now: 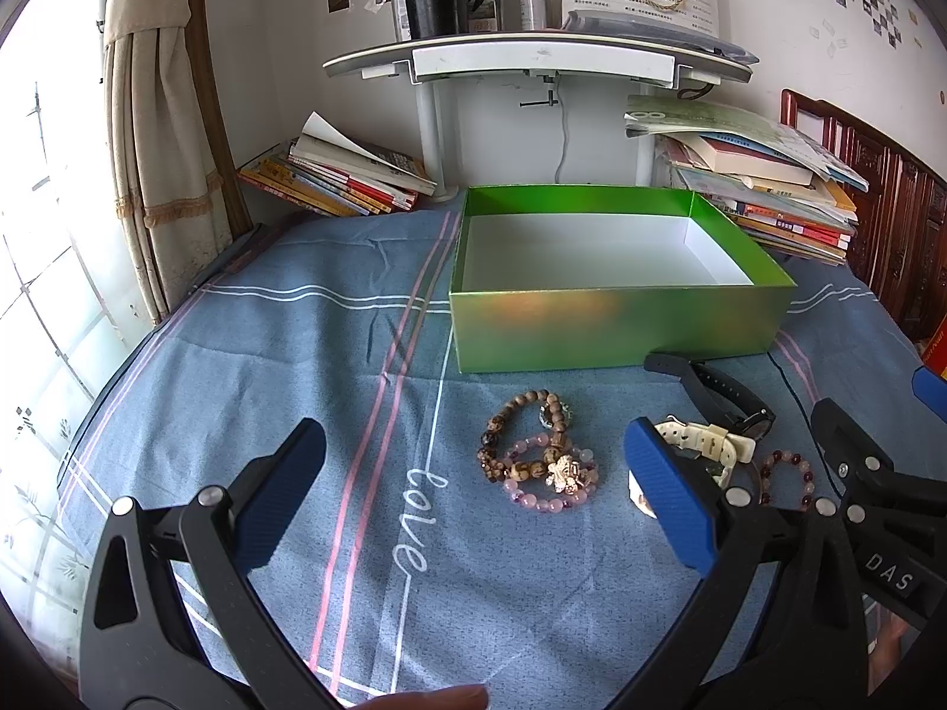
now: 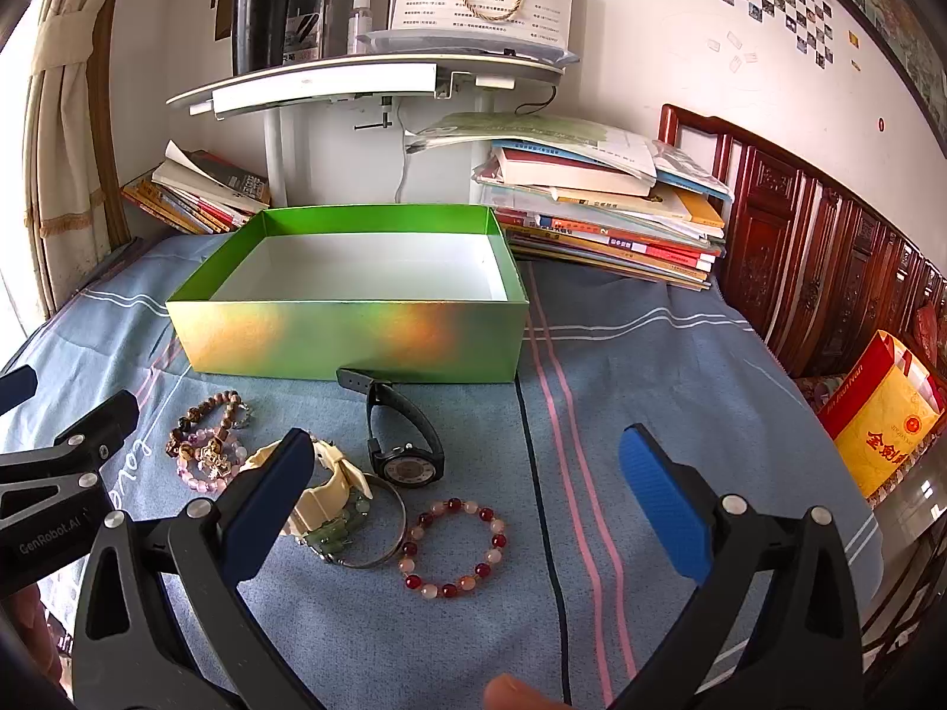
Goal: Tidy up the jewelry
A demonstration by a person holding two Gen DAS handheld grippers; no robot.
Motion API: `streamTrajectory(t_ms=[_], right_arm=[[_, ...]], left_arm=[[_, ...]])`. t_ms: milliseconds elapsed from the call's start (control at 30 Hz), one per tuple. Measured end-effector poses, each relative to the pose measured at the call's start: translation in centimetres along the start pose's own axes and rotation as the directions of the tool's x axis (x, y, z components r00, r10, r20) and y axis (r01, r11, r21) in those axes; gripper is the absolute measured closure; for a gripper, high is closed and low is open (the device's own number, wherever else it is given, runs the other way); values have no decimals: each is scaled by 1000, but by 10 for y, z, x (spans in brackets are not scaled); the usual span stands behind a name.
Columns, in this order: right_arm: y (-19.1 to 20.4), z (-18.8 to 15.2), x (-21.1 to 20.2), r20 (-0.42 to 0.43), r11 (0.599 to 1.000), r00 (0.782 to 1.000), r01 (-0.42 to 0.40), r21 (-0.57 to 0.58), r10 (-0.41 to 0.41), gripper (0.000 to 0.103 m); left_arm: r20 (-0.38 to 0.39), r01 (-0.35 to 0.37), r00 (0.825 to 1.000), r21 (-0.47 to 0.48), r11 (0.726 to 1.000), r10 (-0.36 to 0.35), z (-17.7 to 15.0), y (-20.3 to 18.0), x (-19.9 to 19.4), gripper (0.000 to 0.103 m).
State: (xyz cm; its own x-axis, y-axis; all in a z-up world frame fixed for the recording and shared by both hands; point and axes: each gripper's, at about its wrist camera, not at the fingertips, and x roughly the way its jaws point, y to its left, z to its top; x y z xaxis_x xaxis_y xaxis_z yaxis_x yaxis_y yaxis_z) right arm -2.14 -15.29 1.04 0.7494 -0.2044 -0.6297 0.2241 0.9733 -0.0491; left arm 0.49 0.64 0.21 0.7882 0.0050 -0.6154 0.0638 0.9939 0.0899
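Observation:
An open green box [image 1: 615, 328] [image 2: 349, 337] with a white inside stands empty on the blue cloth. In front of it lie a brown bead bracelet [image 1: 503, 420] [image 2: 189, 420], a pink bead bracelet with a charm [image 1: 553, 494] [image 2: 207, 464], a cream watch [image 1: 719, 444] [image 2: 322, 494], a black watch [image 1: 728, 393] [image 2: 408, 449], a metal bangle [image 2: 379, 556] and a red-and-pink bead bracelet [image 1: 790, 479] [image 2: 456, 544]. My left gripper [image 1: 473, 449] is open, just short of the two bracelets. My right gripper [image 2: 467, 455] is open above the red-and-pink bracelet.
Stacks of books [image 1: 337, 174] [image 2: 615, 207] lie behind the box on both sides. A white shelf stand [image 1: 532, 59] rises behind. A curtain [image 1: 154, 136] hangs at left. A carved wooden headboard [image 2: 817, 248] and a yellow bag [image 2: 882, 414] stand at right.

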Motion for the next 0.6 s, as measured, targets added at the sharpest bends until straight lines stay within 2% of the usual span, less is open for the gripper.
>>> streamTrajectory(t_ms=[600], right_arm=[[0, -2, 0, -4, 1000, 1000, 0, 3, 0, 2]], left_arm=[[-4, -3, 1000, 3, 1000, 3, -5, -1, 3, 3]])
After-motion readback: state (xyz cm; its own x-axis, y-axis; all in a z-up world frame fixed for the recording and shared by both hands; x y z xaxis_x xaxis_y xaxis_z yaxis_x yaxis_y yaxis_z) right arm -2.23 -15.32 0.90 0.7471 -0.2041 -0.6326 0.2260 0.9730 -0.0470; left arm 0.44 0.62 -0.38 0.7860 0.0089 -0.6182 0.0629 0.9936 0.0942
